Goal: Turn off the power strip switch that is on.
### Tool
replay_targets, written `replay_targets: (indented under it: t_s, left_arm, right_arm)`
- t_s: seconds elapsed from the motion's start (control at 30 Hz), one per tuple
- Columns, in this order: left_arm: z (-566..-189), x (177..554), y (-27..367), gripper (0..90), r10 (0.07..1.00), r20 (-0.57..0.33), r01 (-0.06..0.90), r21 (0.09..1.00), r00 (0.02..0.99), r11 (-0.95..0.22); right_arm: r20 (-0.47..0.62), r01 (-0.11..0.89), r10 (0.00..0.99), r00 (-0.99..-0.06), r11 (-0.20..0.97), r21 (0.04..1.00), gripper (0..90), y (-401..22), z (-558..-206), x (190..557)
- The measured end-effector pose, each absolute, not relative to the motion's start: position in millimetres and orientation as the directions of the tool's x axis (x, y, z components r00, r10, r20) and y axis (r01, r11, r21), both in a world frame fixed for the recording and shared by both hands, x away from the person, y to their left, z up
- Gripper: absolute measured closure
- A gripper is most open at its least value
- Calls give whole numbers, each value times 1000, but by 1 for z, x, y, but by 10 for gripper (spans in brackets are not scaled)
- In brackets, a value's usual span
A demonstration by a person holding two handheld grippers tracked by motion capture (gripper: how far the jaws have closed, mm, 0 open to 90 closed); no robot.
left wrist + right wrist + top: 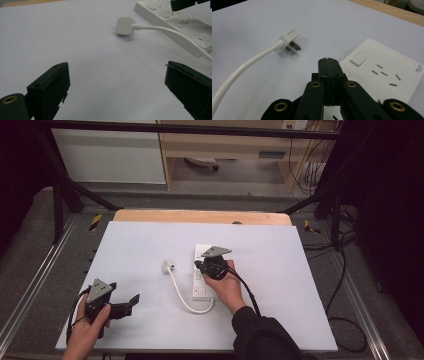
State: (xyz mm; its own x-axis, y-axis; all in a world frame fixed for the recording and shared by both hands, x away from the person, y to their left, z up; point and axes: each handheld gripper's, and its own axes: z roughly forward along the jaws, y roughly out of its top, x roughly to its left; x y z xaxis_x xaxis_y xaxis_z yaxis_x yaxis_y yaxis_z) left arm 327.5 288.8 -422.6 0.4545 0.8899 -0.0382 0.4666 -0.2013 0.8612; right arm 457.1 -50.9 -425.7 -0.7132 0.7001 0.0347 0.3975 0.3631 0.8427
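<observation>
A white power strip (199, 291) lies near the middle of the white board, and its sockets and a rocker switch (359, 58) face up. Its white cable (181, 296) curls left to a loose three-pin plug (167, 266) lying on the board, pins visible (295, 46). My right gripper (200, 265) is over the strip, shut with nothing between its jaws, the tips (328, 61) above the strip's left edge. My left gripper (130, 304) rests low at the board's front left, open and holding nothing (117, 75), pointing toward the plug (125, 25) and strip (180, 23).
The white board (140, 240) covers a wooden tabletop whose far edge (200, 216) shows. Black frame bars (60, 195) stand at both back corners. Loose cables (345, 285) trail on the grey floor to the right.
</observation>
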Motion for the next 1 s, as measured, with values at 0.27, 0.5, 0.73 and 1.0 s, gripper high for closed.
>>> replay_targets:
  t_s: [0.27, 0.5, 0.73, 1.0]
  left_arm:
    - [-423, 327, 293, 59, 894, -57, 472, 863, 445, -179]
    - [-422, 327, 294, 59, 898, -58, 471, 865, 436, -173]
    - [-422, 327, 295, 59, 901, -68, 474, 866, 429, -160]
    - [-422, 327, 296, 59, 902, -74, 475, 867, 426, -153]
  right_arm:
    - [50, 399, 711, -701, 333, 854, 900, -51, -420, 460]
    - [54, 391, 714, -698, 317, 864, 900, -54, -413, 462]
    - [65, 379, 712, -700, 292, 878, 825, -55, -405, 458]
    - [95, 379, 716, -691, 248, 892, 595, -59, -396, 457]
